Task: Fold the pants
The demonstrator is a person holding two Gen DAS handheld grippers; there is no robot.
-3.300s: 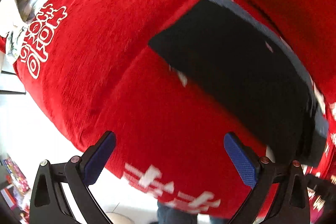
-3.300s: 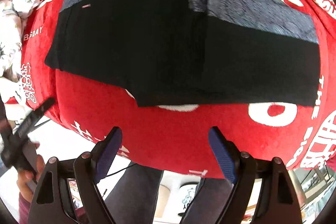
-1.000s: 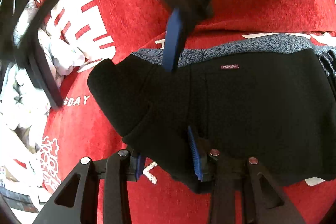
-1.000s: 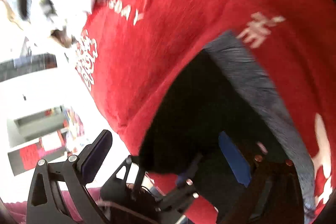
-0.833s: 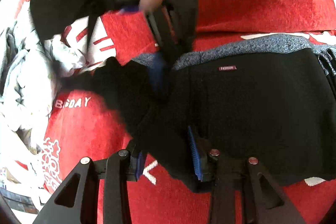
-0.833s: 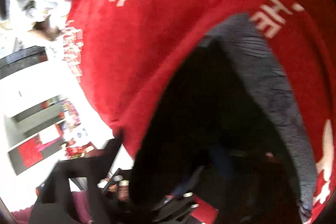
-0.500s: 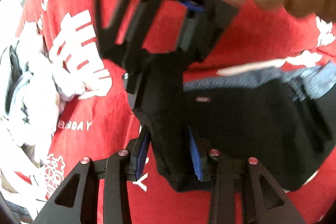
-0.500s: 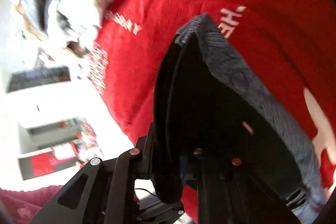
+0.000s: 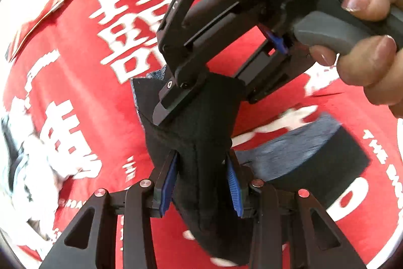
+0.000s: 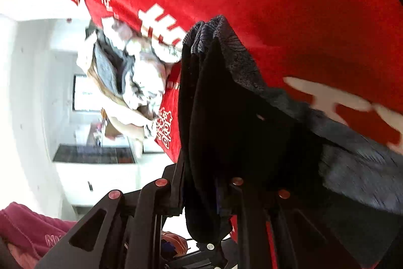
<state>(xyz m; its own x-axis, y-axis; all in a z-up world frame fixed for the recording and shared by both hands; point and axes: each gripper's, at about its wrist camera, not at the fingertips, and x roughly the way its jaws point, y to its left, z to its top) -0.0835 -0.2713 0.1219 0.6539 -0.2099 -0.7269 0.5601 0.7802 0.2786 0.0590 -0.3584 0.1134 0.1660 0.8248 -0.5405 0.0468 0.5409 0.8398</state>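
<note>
Lifted off the red printed cloth [image 9: 75, 47], the black fabric pants [image 9: 201, 155] now hang between both claws; left claw [image 9: 201, 183] clenched on one corner, right claw [image 10: 201, 196] just clamped on another — fold mid-way, lay-over still to do.

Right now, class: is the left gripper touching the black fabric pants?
Touching. The left wrist view shows the left gripper with both blue pads pressed against a bunched fold of the black pants.
</note>
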